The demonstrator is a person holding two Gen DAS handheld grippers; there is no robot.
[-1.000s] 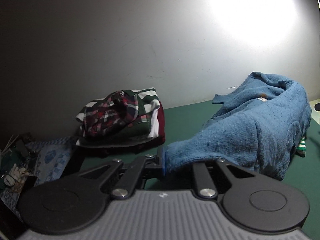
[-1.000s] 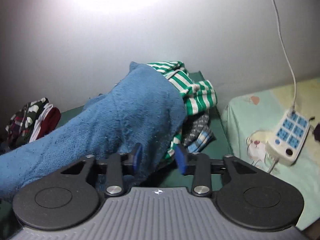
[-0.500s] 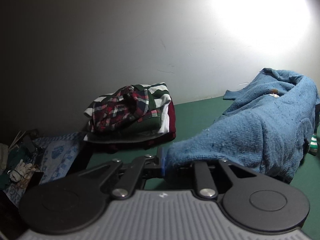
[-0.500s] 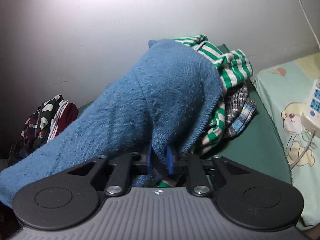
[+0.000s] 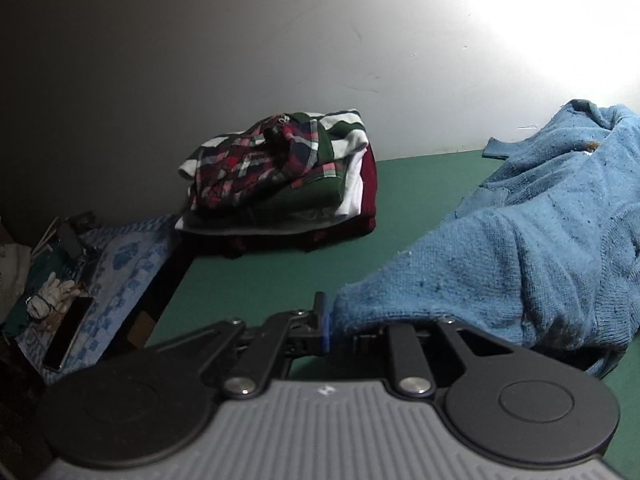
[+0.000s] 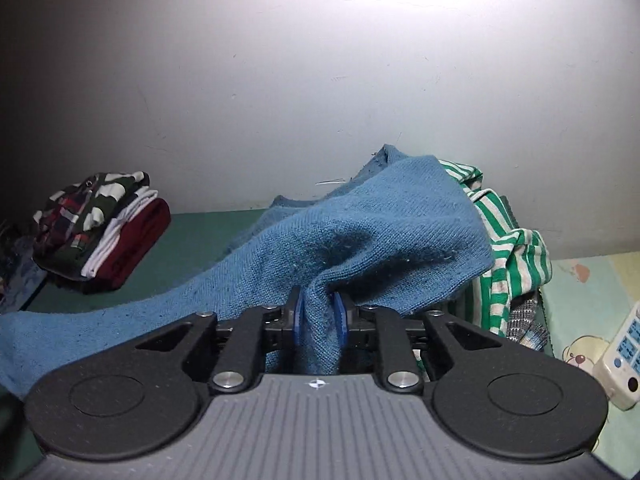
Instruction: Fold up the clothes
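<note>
At the far left of the left wrist view, a blue patterned cloth [image 5: 120, 264] is seen beside the table, with a dark phone [image 5: 66, 330] and a pair of white gloves [image 5: 54, 294] lying on it. A stack of folded clothes [image 5: 288, 184], topped by a red plaid shirt, is set on the green table [image 5: 416, 196] against the wall. Toward the right, one end of the blue knitted sweater [image 5: 520, 248] is clamped by the left gripper [image 5: 334, 326]; its fingers are closed on the fabric, and only the left blue pad is exposed.

In the right wrist view, the same folded stack [image 6: 100, 228] is found at the left on the green table [image 6: 200, 236]. The blue sweater [image 6: 360, 232] is stretched across the middle, from the lower left edge up over a heap of unfolded clothes. A fold of it is pinched between the blue pads of the right gripper [image 6: 318, 320], which are drawn tight on the knit. A green-and-white striped garment [image 6: 508, 264] is partly covered by the sweater. At the far right, a white power strip [image 6: 624, 360] is laid on a cartoon-printed sheet [image 6: 588, 300].
</note>
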